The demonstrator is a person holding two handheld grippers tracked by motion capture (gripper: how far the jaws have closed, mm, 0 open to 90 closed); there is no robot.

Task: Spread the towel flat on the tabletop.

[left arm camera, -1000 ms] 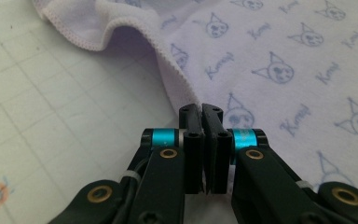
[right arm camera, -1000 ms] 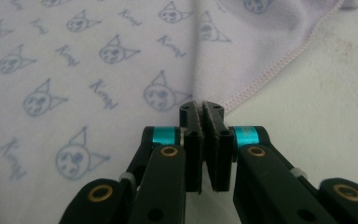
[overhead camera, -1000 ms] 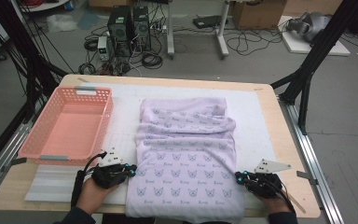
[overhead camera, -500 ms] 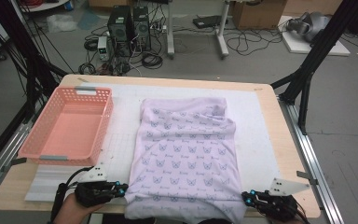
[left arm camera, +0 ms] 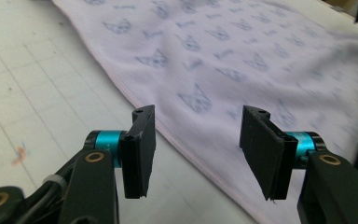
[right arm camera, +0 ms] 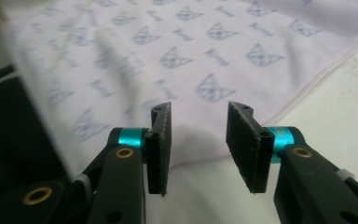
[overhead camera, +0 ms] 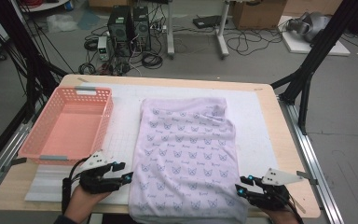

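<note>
A lilac cloth [overhead camera: 186, 149] printed with cat faces lies spread flat on the white mat, its near end at the table's front edge. My left gripper [overhead camera: 123, 176] sits just off its near left edge, my right gripper [overhead camera: 239, 185] at its near right corner. In the left gripper view the jaws [left arm camera: 196, 140] have just been opening and stand apart, with the cloth's hem [left arm camera: 168, 130] lying on the mat beyond them, untouched. In the right gripper view the jaws [right arm camera: 198, 140] have also just been opening; the cloth [right arm camera: 182, 60] lies beyond them, not pinched.
An empty pink basket [overhead camera: 32, 149] stands on the table's left side, beside the white gridded mat [overhead camera: 256, 121]. Bare wooden table edge [overhead camera: 286, 140] runs along the right. Black frame posts [overhead camera: 307, 74] rise at the table's sides.
Both grippers, shut on the cloth's near corners a second ago, drew it toward the front edge and have since opened and let go. The cloth now lies smoother and longer.
</note>
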